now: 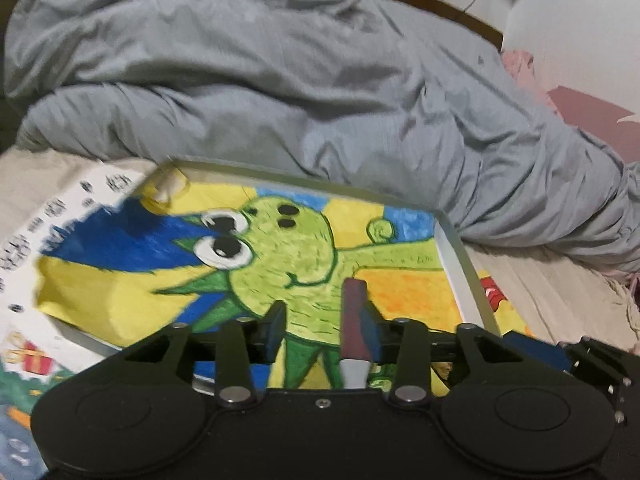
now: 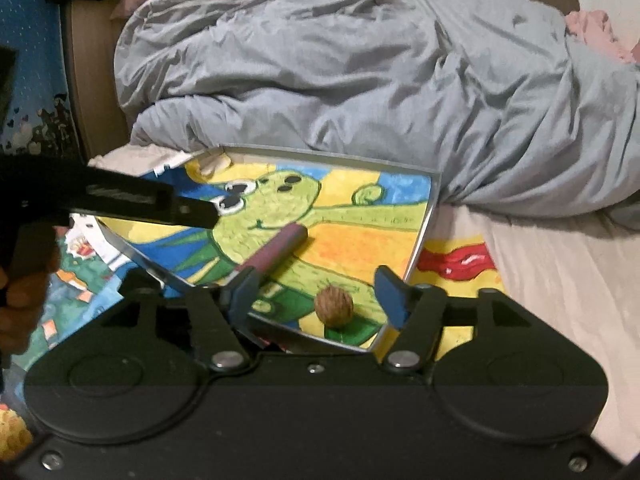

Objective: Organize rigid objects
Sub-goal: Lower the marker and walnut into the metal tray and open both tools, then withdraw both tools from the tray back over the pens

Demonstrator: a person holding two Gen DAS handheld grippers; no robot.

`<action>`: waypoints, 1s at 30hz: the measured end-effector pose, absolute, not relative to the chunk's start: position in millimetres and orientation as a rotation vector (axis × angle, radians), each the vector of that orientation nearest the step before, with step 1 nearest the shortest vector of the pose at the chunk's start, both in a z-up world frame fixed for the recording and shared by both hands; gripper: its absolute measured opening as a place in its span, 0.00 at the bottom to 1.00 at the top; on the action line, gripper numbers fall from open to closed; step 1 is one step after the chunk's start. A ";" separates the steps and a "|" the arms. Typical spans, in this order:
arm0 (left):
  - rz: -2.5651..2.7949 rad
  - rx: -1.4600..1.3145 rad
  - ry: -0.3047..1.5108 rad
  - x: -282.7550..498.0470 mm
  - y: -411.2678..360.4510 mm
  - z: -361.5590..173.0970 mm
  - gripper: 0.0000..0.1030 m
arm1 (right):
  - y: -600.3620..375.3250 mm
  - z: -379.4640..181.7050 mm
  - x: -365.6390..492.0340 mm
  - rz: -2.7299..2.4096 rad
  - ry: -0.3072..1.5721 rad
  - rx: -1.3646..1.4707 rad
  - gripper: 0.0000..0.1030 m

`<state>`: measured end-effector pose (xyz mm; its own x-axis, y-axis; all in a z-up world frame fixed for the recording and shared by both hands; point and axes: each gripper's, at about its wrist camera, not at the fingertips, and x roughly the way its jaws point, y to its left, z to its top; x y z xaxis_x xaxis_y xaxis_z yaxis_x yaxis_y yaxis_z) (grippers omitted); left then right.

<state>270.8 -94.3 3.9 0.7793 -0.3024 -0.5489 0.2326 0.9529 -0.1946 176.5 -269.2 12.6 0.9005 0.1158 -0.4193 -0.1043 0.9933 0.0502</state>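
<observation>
A silver-rimmed tray (image 1: 460,272) lined with a bright painting of a green creature lies on the bed. A maroon pen (image 1: 354,320) with a grey tip lies in it. My left gripper (image 1: 324,328) is open; the pen rests against its right finger and stands clear of the left one. In the right wrist view the pen (image 2: 280,250) lies slanted on the tray (image 2: 424,240), and a brown walnut (image 2: 333,306) sits near the front rim. My right gripper (image 2: 320,294) is open, with the walnut between its fingers and touching neither.
A crumpled grey duvet (image 1: 320,80) is heaped just behind the tray. Printed papers (image 1: 48,216) and coloured pictures lie to the left. A hand (image 2: 24,292) holds a black tool body at the left edge. Pale bed sheet (image 2: 560,280) lies to the right.
</observation>
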 end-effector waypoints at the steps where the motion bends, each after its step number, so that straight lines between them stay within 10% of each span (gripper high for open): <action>1: -0.281 -0.117 0.597 264.3 -90.5 8.1 0.54 | -269.8 16.9 172.1 0.112 0.425 0.034 0.66; 7: -0.158 -0.109 0.456 206.2 -66.7 33.1 0.82 | -272.7 38.7 137.3 0.079 0.350 0.078 0.99; 30: -0.089 -0.085 0.314 13.6 -36.0 46.1 0.99 | -266.6 48.7 -45.5 -0.080 0.238 0.198 1.00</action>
